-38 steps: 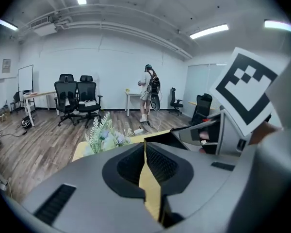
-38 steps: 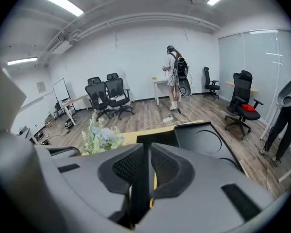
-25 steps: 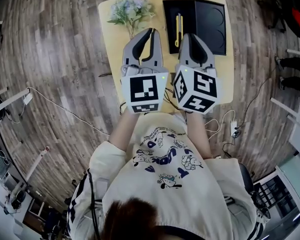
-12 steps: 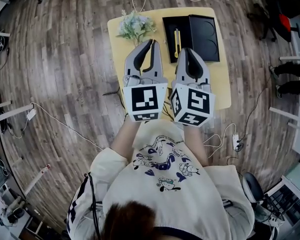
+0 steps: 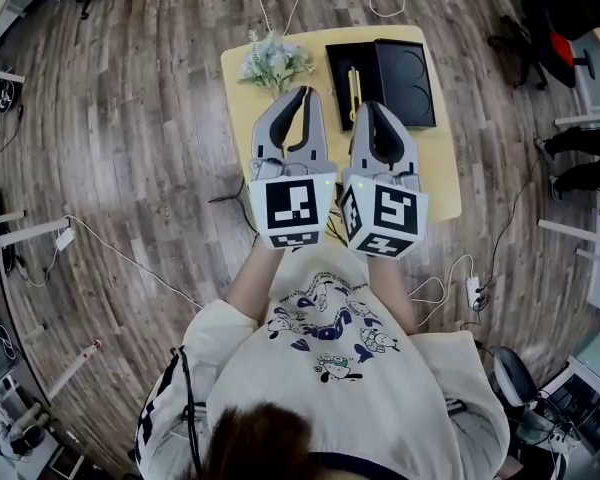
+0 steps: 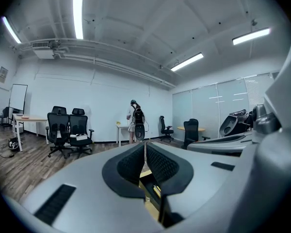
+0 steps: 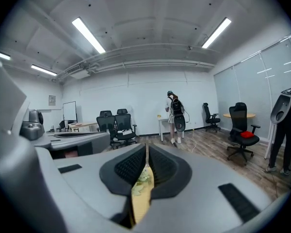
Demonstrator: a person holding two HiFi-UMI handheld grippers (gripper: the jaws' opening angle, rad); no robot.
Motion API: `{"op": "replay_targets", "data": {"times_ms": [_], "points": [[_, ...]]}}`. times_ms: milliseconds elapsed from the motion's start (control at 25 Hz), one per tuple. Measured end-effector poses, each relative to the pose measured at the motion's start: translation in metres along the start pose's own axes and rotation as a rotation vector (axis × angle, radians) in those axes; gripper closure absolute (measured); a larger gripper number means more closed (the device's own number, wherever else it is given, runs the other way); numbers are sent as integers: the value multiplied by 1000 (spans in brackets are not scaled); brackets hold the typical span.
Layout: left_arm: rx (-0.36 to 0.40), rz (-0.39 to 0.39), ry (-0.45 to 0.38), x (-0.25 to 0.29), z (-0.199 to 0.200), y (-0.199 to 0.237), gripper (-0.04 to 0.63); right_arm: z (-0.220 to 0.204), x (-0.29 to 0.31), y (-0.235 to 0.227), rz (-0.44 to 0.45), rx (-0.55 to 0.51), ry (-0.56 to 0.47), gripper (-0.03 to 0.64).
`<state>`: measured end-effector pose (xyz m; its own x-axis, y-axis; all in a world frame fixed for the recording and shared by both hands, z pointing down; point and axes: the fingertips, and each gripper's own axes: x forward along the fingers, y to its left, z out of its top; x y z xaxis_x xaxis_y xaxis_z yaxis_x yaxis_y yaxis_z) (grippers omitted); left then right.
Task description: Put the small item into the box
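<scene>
Grey left tool (image 5: 305,92) and right tool (image 5: 366,107) are hovering pinched together, empty; the open black box (image 5: 338,74) is holding a slim yellow item (image 5: 355,78).

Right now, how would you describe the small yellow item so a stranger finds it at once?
Find the small light-wood table on the plank floor. On its far side, right of the pale flowers, lies an open black box. The item is the slim yellow stick on the box's left half, the only bright thing on black.
</scene>
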<state>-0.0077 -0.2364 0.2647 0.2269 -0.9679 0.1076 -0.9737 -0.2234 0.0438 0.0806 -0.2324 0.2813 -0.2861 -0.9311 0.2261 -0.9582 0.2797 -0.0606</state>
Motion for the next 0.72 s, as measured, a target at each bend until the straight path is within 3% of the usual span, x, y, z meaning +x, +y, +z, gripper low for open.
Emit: {"op": "replay_targets", "data": {"times_ms": [720], "points": [[8, 0, -15, -6, 7, -7, 572, 8, -8, -4, 1, 12, -26, 580]]}}
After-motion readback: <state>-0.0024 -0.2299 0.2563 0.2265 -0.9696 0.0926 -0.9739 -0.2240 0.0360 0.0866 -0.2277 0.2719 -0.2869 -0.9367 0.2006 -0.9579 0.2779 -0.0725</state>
